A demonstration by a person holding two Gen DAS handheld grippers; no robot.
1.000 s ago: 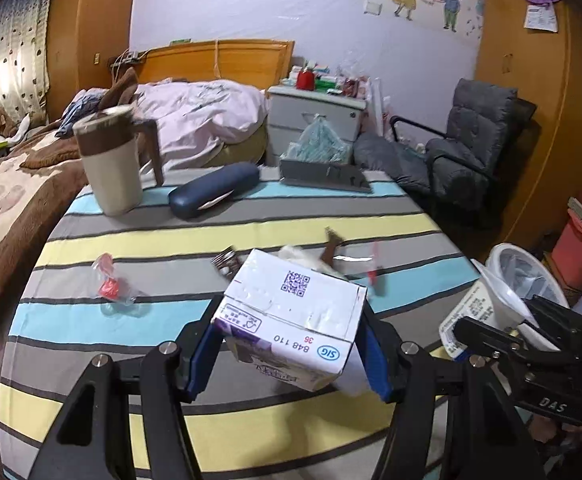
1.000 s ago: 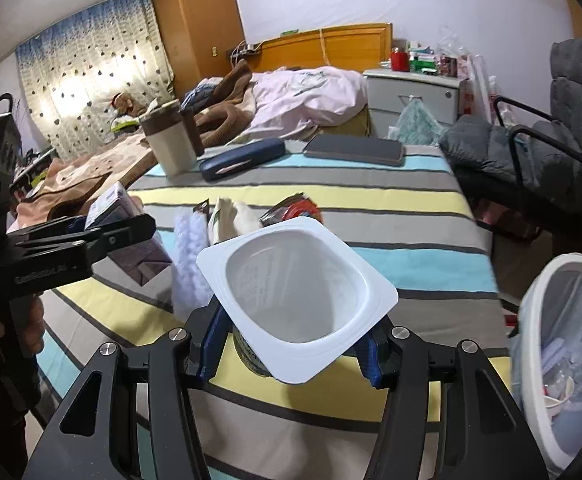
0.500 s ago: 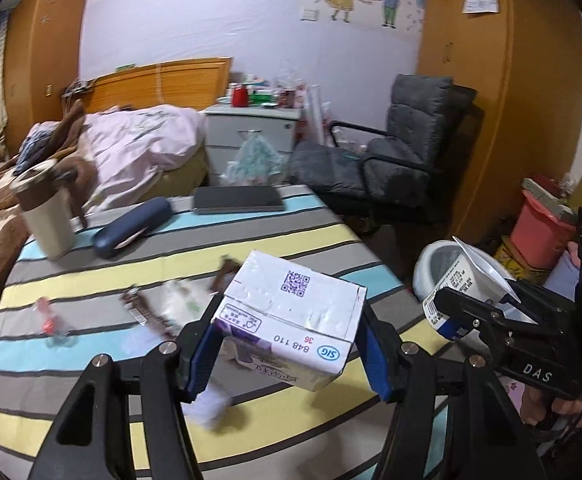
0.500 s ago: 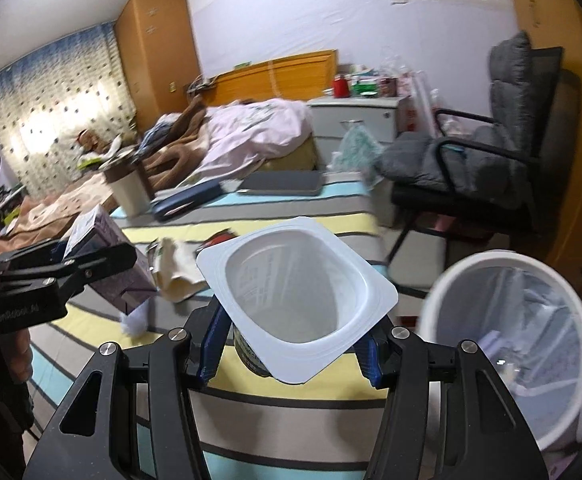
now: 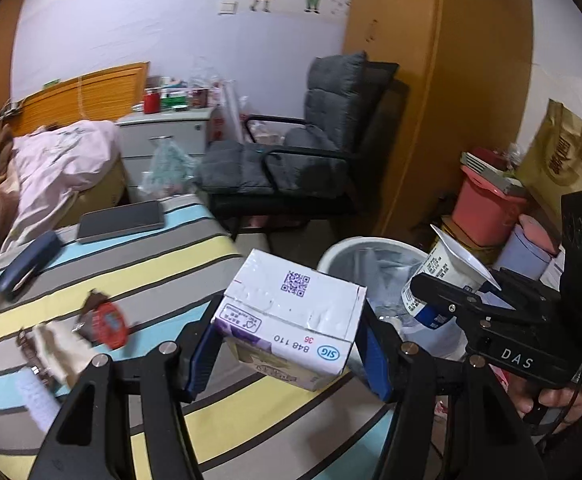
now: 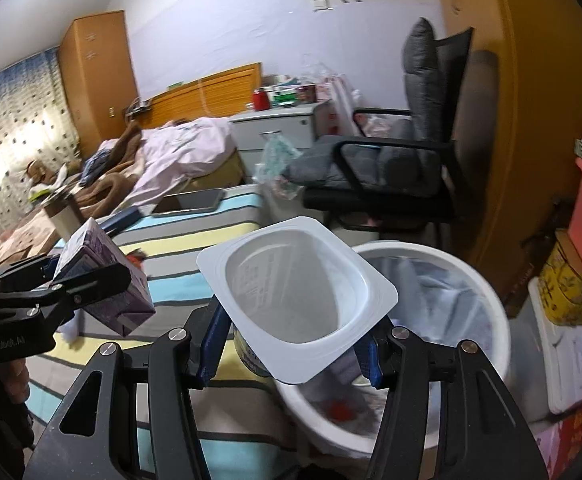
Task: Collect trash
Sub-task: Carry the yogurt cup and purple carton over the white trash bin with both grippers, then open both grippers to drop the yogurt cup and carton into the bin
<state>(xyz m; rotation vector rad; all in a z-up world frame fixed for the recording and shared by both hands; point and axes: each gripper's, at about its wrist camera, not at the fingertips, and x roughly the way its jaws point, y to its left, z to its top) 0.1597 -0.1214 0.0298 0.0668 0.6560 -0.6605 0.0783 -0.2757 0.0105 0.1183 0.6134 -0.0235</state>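
- The left gripper (image 5: pixel 289 354) is clamped on one purple-and-white milk carton (image 5: pixel 291 316), its blue pads (image 5: pixel 201 356) pressing both sides.
- The right gripper (image 6: pixel 287 344) grips one empty white yogurt cup (image 6: pixel 295 296), mouth facing the camera, held at the near rim of the bin.
- One white trash bin (image 6: pixel 487 304) with a liner stands on the floor just beside the desk (image 5: pixel 151 276); both held items hang near it, clear of the striped cloth.
- On the desk: one red wrapper (image 5: pixel 107 322), one crumpled paper (image 5: pixel 57 350), one dark tablet (image 5: pixel 121 222), one blue case (image 5: pixel 27 260).
- Both grippers tilt downward; part of a hand (image 5: pixel 557 398) shows under the right one.
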